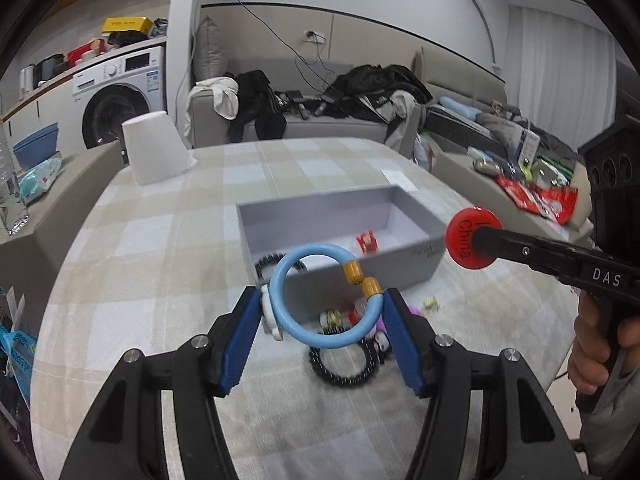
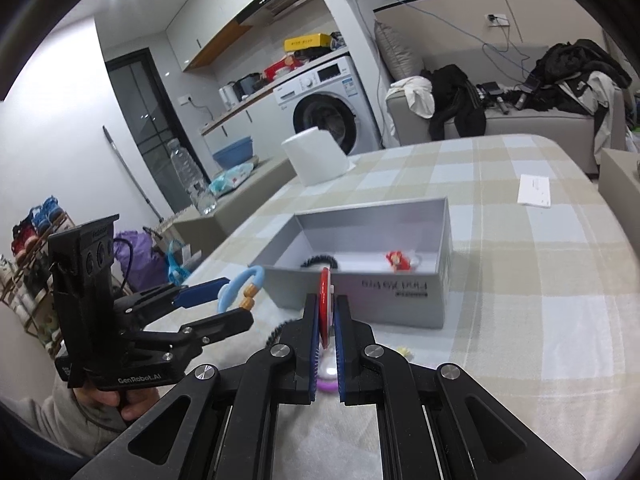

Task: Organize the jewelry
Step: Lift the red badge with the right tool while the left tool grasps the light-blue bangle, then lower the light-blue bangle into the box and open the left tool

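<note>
My left gripper (image 1: 320, 312) is shut on a light blue bracelet (image 1: 316, 296) with two gold beads, held above the table just in front of the grey box (image 1: 344, 216). The bracelet also shows in the right wrist view (image 2: 240, 284). My right gripper (image 2: 326, 316) is shut on a red round badge (image 2: 325, 304), seen edge-on, in front of the box (image 2: 400, 296); the badge also shows in the left wrist view (image 1: 474, 238). The box holds a black beaded bracelet (image 2: 320, 260) and a small red charm (image 2: 398, 261). A black beaded bracelet (image 1: 344, 364) and small trinkets lie on the checked tablecloth.
A white paper roll (image 1: 154, 152) stands at the table's far left. A white card (image 2: 534, 191) lies at the far right of the table. A sofa with clothes (image 1: 320, 108) and a washing machine (image 1: 120, 96) are behind.
</note>
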Motion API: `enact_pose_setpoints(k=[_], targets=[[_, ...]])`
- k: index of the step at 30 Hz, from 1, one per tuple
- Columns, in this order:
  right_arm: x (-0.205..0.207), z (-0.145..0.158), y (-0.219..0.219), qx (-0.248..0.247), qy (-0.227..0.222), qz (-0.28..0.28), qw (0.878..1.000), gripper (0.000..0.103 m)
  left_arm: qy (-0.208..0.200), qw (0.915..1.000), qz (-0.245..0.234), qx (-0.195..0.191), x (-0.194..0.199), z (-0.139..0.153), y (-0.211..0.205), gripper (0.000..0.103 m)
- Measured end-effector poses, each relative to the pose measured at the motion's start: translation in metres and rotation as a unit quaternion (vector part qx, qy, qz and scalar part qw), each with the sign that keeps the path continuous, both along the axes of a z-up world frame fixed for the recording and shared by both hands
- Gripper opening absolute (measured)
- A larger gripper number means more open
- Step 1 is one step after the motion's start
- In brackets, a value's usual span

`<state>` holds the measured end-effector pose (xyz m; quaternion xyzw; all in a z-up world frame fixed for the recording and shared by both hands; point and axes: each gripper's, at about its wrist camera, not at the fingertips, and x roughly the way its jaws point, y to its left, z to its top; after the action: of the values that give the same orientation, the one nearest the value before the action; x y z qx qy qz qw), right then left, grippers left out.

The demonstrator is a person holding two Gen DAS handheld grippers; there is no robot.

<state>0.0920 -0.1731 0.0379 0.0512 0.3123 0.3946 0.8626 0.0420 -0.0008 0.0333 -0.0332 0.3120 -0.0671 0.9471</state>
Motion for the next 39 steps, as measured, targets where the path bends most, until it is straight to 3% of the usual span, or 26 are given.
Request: enact_pose_setpoints(k=[8, 14, 23, 39], targets=[[0.018, 0.031, 0.013, 0.003, -0.008, -0.019, 1.0, 0.006, -0.041, 0.9991, 0.015, -0.001, 0.02, 0.03, 0.0, 0.057], [0.031, 0.047, 0.021, 0.015, -0.018, -0.02, 1.0, 0.006, -0.057, 0.9981, 0.025, 0.0, 0.029, 0.032, 0.002, 0.057], [0.048, 0.026, 0.019, 0.009, 0.01, -0.034, 0.999, 0.006, -0.024, 0.9991, 0.036, 0.0, 0.043, 0.006, 0.009, 0.057], [0.059, -0.003, 0.027, -0.021, 0.044, -0.033, 0.998, 0.006, 0.0, 0.9991, 0.039, 0.013, 0.047, -0.007, 0.001, 0.057]])
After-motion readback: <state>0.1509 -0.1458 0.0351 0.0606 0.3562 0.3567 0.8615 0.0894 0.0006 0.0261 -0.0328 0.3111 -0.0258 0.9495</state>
